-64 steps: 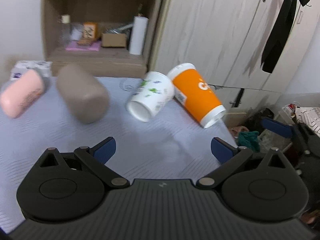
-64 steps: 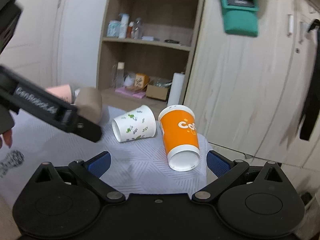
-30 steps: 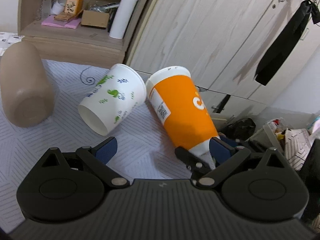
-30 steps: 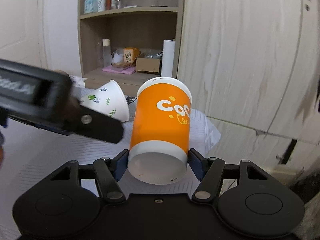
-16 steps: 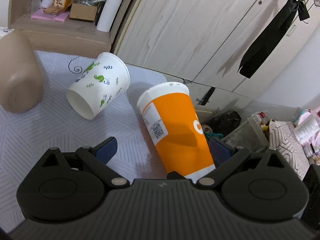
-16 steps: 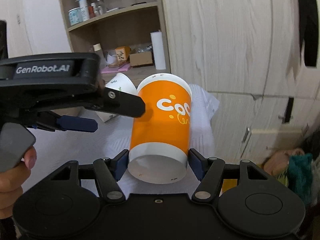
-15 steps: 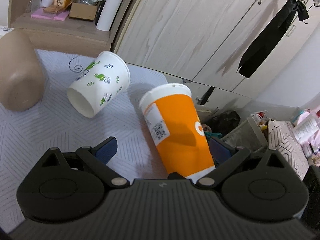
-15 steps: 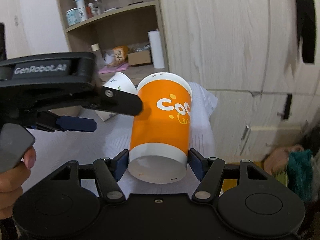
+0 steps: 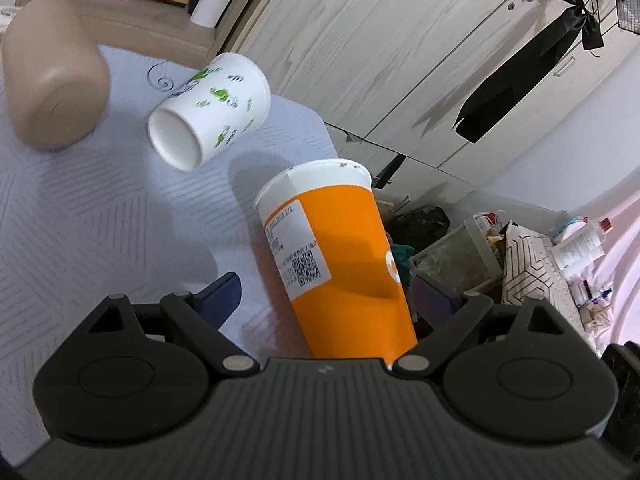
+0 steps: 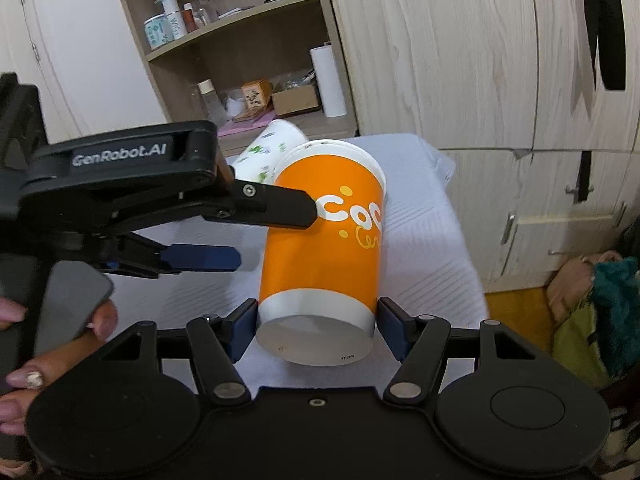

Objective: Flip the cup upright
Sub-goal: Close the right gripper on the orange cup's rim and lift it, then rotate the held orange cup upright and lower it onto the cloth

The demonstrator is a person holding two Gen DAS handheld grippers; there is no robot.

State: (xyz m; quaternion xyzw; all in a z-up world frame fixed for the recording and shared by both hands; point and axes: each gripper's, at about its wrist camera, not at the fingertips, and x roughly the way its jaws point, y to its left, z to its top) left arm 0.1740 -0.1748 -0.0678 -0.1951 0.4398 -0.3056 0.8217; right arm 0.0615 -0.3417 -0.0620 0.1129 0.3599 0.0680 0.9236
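Observation:
My right gripper (image 10: 316, 330) is shut on the white base end of a tall orange paper cup (image 10: 324, 248), with the rim pointing away from me above the table. In the left wrist view the orange cup (image 9: 340, 256) lies tilted between the blue fingers of my left gripper (image 9: 324, 294), which is open around it without touching. The left gripper also shows from the side in the right wrist view (image 10: 256, 232), its upper finger across the cup's wall.
A white cup with green leaf print (image 9: 208, 112) and a tan cup (image 9: 52, 76) lie on their sides on the pale blue table cover (image 9: 80, 216). A wooden shelf (image 10: 248, 52) and wardrobe doors (image 10: 480, 60) stand behind. Clutter lies on the floor to the right (image 9: 520, 248).
The right gripper has tilted the orange cup's rim end upward off the table. The left gripper has moved closer, so the cup sits deeper between its open fingers.

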